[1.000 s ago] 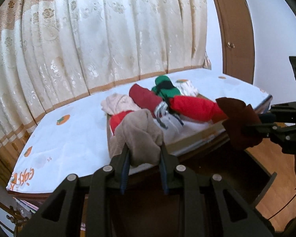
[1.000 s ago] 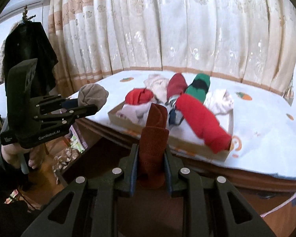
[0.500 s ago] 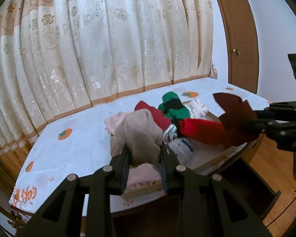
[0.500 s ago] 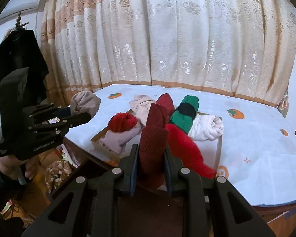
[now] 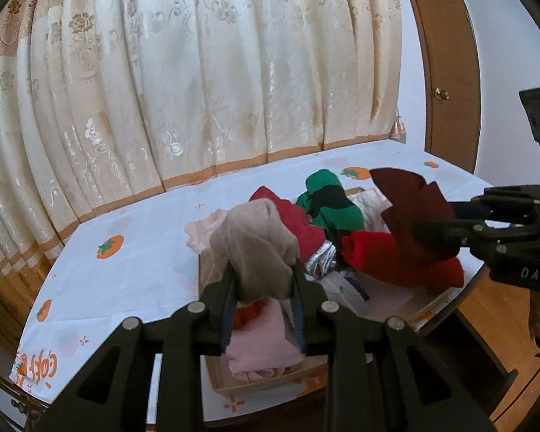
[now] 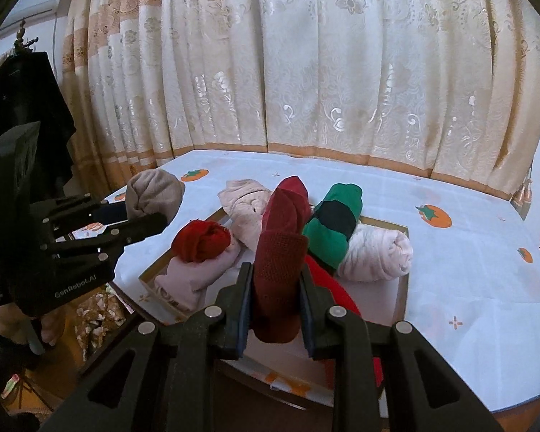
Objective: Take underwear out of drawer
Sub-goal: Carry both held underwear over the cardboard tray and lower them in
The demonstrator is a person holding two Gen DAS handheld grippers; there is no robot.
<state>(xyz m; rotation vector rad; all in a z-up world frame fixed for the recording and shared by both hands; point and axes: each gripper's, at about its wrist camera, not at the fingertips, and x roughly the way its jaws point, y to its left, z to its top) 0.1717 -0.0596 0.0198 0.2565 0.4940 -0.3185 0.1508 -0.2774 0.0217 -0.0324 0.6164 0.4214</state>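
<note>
While the left gripper [image 5: 262, 291] clamps a taupe rolled underwear [image 5: 257, 252] at lower centre of its own view, the roll's long axis runs up and away from the jaws. Right of it, the right gripper [image 5: 446, 228] pinches a maroon rolled underwear [image 5: 410, 208] pointing toward upper left. Only the right wrist view shows that maroon roll's knitted texture [image 6: 279, 266], standing upright between closed jaws above the cardboard tray [image 6: 401, 288], plus a dark coat [image 6: 21, 108] at far left.

Two tools [image 6: 275, 309] [image 6: 144, 221], nine rolled garments [image 6: 201, 239], one shallow box [image 6: 401, 288], one curtain [image 6: 306, 72], one door [image 5: 446, 72].
</note>
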